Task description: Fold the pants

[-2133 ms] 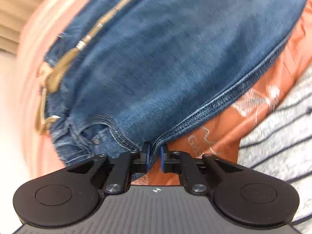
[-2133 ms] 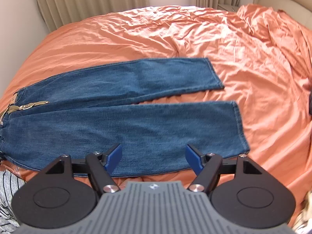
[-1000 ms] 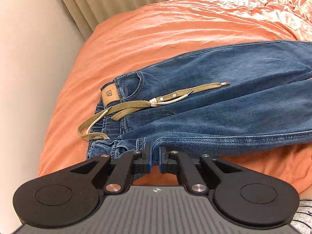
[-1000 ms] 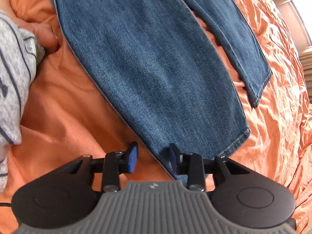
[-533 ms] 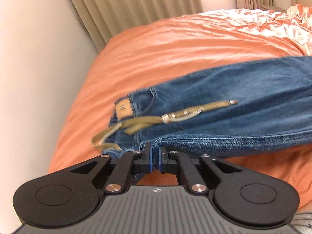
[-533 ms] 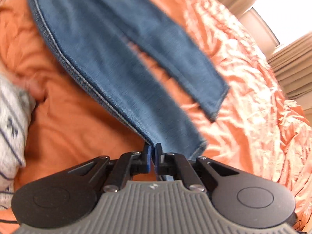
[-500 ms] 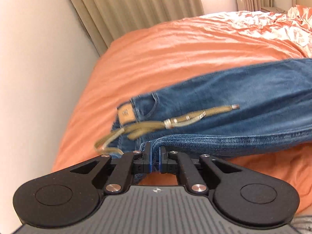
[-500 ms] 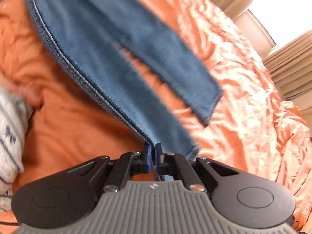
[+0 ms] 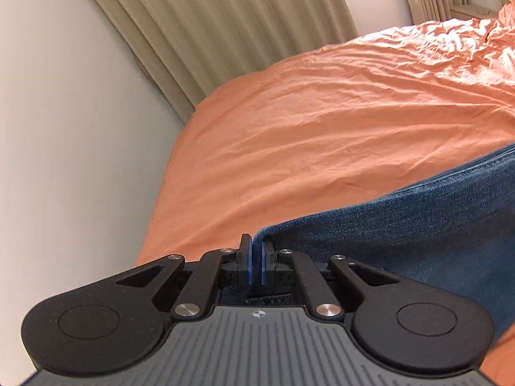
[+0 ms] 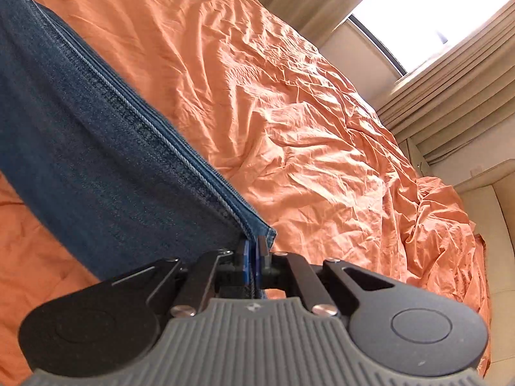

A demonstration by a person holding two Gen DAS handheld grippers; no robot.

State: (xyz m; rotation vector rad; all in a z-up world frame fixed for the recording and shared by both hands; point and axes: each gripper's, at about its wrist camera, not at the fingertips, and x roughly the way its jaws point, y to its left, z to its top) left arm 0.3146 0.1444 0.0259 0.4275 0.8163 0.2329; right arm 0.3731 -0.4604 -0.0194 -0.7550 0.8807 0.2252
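The blue denim pants (image 9: 418, 225) stretch from my left gripper (image 9: 256, 259) toward the right, lifted above the orange bed. The left gripper is shut on the pants' edge at the waist end. In the right wrist view the pants (image 10: 96, 148) run up to the left from my right gripper (image 10: 252, 254), which is shut on the leg's side seam near the hem corner (image 10: 268, 233). The waistband, drawstring and the other leg are hidden.
The orange bedsheet (image 9: 322, 122) covers the bed, wrinkled toward the far side (image 10: 322, 128). A pale wall (image 9: 64, 128) runs along the bed's left edge. Beige curtains (image 9: 209, 25) and a bright window (image 10: 434, 6) lie beyond the bed.
Both grippers have lifted and carried the near leg up and away over the bed. The waistband and drawstring have dropped out of the left view; the far leg has left the right view.
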